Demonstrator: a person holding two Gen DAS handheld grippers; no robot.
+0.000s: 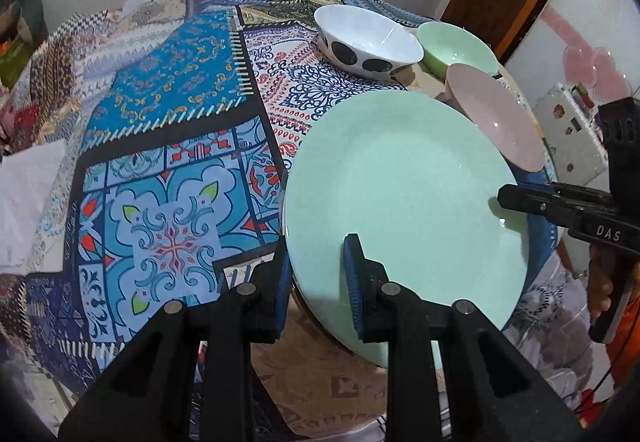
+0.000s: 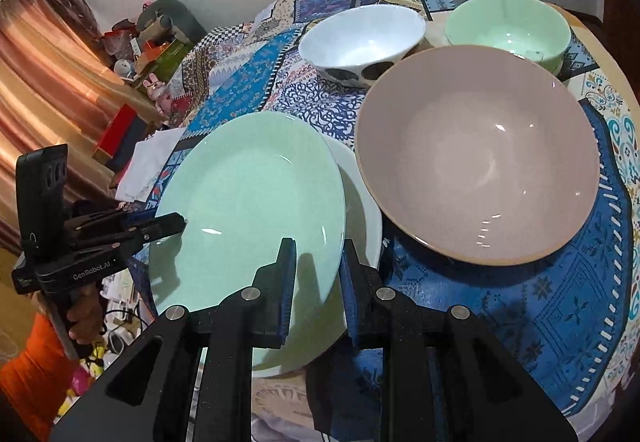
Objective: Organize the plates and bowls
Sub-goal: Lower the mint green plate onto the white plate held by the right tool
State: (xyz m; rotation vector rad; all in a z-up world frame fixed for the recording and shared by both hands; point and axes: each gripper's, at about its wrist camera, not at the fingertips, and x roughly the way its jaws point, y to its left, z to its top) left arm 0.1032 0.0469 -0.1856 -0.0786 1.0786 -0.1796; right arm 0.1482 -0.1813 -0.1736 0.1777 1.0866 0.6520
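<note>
A mint green plate [image 1: 404,210] [image 2: 248,218] lies on a white plate [image 2: 362,210] on the patterned tablecloth. My left gripper [image 1: 316,274] straddles the green plate's left rim, pads apart on either side. My right gripper [image 2: 318,274] straddles its right rim the same way; it also shows from the side in the left wrist view [image 1: 504,198]. The left gripper also shows in the right wrist view [image 2: 180,222]. Behind stand a large pink bowl [image 2: 480,162] [image 1: 496,118], a white bowl with black dots [image 2: 360,42] [image 1: 368,38] and a small green bowl [image 2: 508,26] [image 1: 456,46].
The patchwork tablecloth [image 1: 160,130] covers the round table. White paper [image 1: 24,202] lies at the table's left edge. Cluttered shelves and a curtain [image 2: 48,74] are beyond the table on the left; a white appliance [image 1: 572,130] stands at right.
</note>
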